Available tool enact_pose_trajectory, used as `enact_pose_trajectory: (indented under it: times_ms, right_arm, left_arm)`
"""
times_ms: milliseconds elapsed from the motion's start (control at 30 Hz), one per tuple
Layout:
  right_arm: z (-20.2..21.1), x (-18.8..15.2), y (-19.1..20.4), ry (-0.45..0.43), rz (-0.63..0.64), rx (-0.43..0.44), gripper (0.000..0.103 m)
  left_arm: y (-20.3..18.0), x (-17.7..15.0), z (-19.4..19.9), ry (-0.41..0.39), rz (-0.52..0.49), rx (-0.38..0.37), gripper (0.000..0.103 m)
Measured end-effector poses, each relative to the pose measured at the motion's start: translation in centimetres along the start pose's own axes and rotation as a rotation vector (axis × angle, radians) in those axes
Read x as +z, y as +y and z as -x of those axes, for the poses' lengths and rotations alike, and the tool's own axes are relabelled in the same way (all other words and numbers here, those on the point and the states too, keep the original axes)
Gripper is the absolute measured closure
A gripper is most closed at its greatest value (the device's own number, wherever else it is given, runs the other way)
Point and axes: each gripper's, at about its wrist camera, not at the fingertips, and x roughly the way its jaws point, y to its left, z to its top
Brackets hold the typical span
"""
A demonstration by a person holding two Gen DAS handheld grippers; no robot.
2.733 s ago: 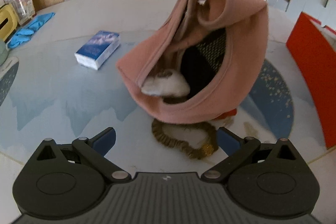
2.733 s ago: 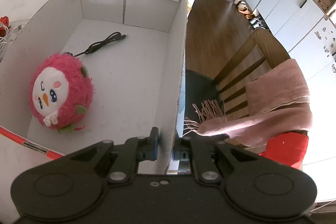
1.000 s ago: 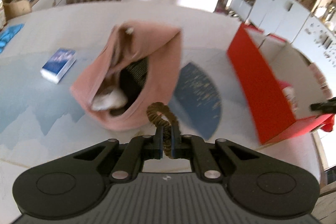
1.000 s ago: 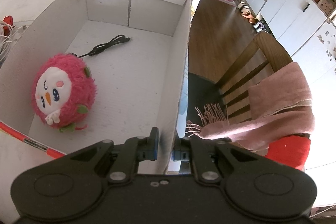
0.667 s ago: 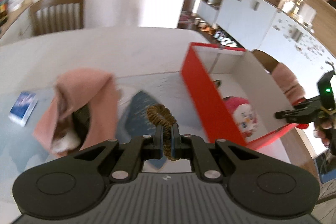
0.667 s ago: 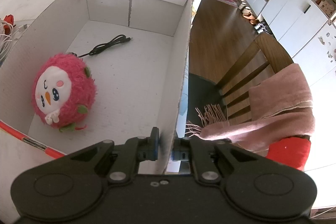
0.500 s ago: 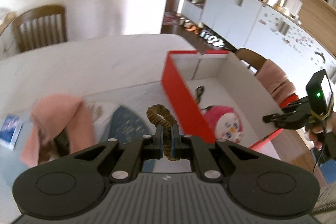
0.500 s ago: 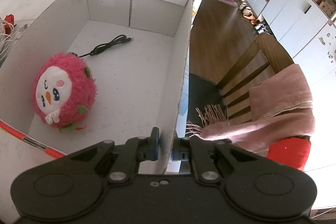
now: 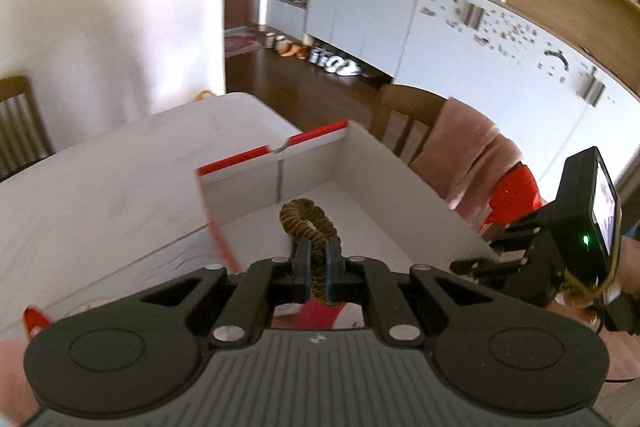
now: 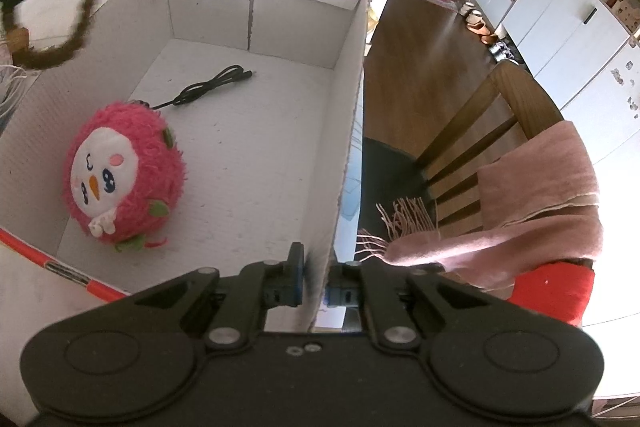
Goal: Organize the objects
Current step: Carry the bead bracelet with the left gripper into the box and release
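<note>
White kitchen cabinets and a dark wood floor fill the background behind the pale counter [image 9: 120, 179] that carries my work.

My left gripper [image 9: 315, 269] has its jaws pressed together on a brown scrunchie [image 9: 310, 223], whose loop stands up above the fingertips. From my right wrist view the same loop hangs at the far left, over the left wall of the box [image 10: 344, 115] and above its rim. My right gripper [image 10: 314, 281] has its jaws clamped on the near end of the box's right wall, which I judge is steadying it.

Further out, two things already lie on the box floor: a pink plush toy [image 10: 124, 175] at the near left and a black cable [image 10: 208, 87] beyond it toward the far wall, apart from each other. Much of the floor between them and the right wall is bare.

Right of the box stands a wooden chair [image 10: 480, 131] with a pink scarf [image 10: 532, 203] draped over its back.

So I reckon the sorting is partly done: two items are boxed, and the scrunchie is over the box but not yet released. What else waits on the counter I cannot tell from here.
</note>
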Motion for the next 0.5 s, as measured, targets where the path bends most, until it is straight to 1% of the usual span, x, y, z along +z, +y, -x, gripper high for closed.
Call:
enact_pose_trajectory:
  times_ms: [233,500]
  right_arm:
    - [-0.1,0.1,-0.1,0.003,0.004,0.003,0.096]
    - [-0.4,0.1,-0.3,0.01,0.002,0.02,0.096]
  left_arm:
    - [-2.1,2.3,-5.1,0.046,-0.08,-0.038,0.098]
    - [-4.1,3.4,-11.1,0.121,-0.106,-0.09,0.098]
